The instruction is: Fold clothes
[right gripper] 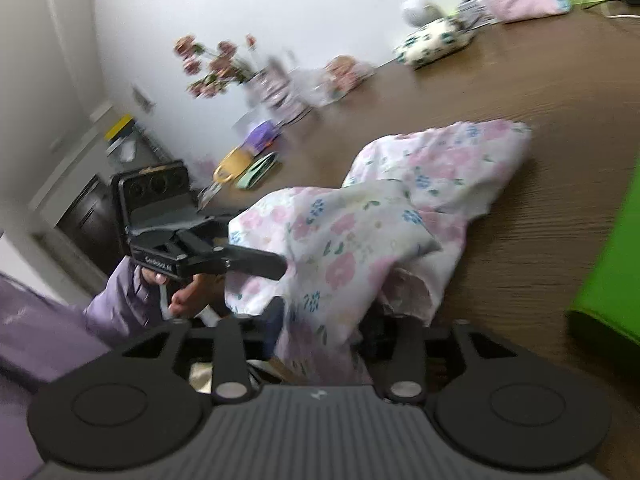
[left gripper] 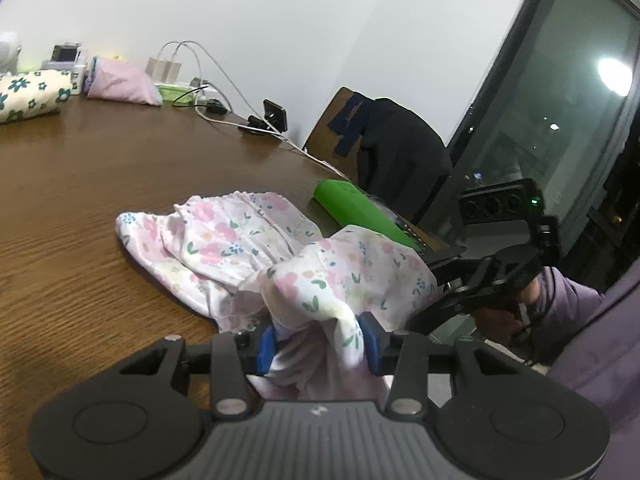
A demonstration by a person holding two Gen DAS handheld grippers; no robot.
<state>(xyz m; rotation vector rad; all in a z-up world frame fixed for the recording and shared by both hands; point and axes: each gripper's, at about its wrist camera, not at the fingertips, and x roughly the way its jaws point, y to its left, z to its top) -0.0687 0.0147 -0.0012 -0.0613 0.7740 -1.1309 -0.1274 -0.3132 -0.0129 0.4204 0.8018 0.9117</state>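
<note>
A white garment with pink flowers (left gripper: 240, 248) lies bunched on the brown wooden table (left gripper: 80, 184). My left gripper (left gripper: 318, 344) is shut on a fold of the floral garment at its near edge; its blue pads (left gripper: 266, 344) press the cloth. My right gripper (right gripper: 320, 332) is shut on the same garment (right gripper: 400, 208) near the table's front edge, cloth hiding its fingertips. The right gripper shows in the left wrist view (left gripper: 444, 300), its tips buried in the cloth. The left gripper shows in the right wrist view (right gripper: 264, 266), also at the cloth.
A green folder (left gripper: 360, 208) lies right of the garment. A folded flowered cloth (left gripper: 28, 94), a pink pouch (left gripper: 120, 84), chargers and cables (left gripper: 208, 100) sit at the back. A chair with a dark jacket (left gripper: 396, 148) stands at the table's right. A vase with flowers (right gripper: 224, 64) stands far left.
</note>
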